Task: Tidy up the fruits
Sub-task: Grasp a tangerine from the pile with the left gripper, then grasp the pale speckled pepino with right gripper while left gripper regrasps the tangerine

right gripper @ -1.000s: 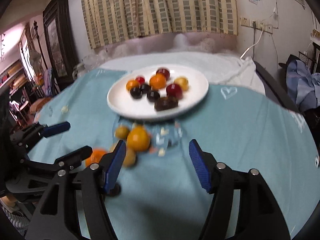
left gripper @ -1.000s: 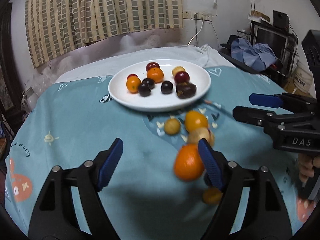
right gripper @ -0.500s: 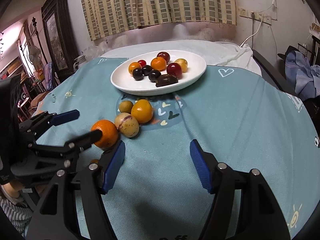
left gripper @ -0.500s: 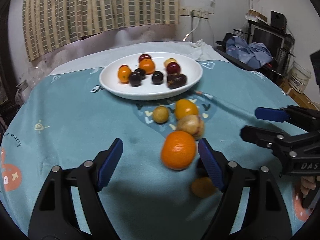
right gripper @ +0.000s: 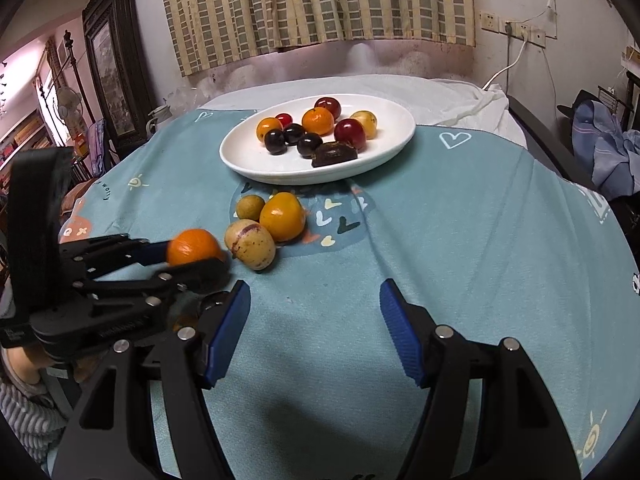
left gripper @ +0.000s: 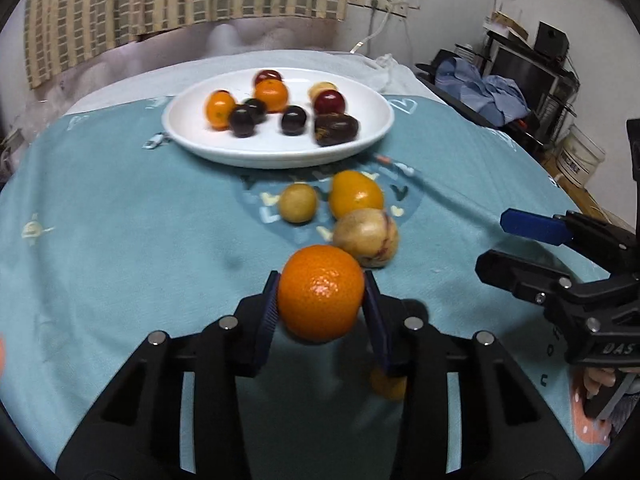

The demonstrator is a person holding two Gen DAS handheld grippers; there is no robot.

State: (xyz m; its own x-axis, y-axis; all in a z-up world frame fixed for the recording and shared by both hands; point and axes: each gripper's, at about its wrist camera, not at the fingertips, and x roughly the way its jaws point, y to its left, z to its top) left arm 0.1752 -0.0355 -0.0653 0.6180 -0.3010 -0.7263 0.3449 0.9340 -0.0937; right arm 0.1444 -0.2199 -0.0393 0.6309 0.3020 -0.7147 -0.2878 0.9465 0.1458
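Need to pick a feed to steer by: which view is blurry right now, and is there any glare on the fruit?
Left wrist view: motion-smeared, the plate fruit soft-edged; the orange in the left tool shows a small highlight. Right wrist view: sharper, plate fruit crisp with small glints; both bend straight lines at the rim.

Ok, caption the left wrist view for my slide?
Left gripper clamps a round orange tangerine short of the white oval plate of fruit.

Orange mandarin [left gripper: 320,298] clamped, fruit-filled white plate [left gripper: 276,152] behind

Orange mandarin [left gripper: 321,297], blue-padded tongs [left gripper: 320,312]
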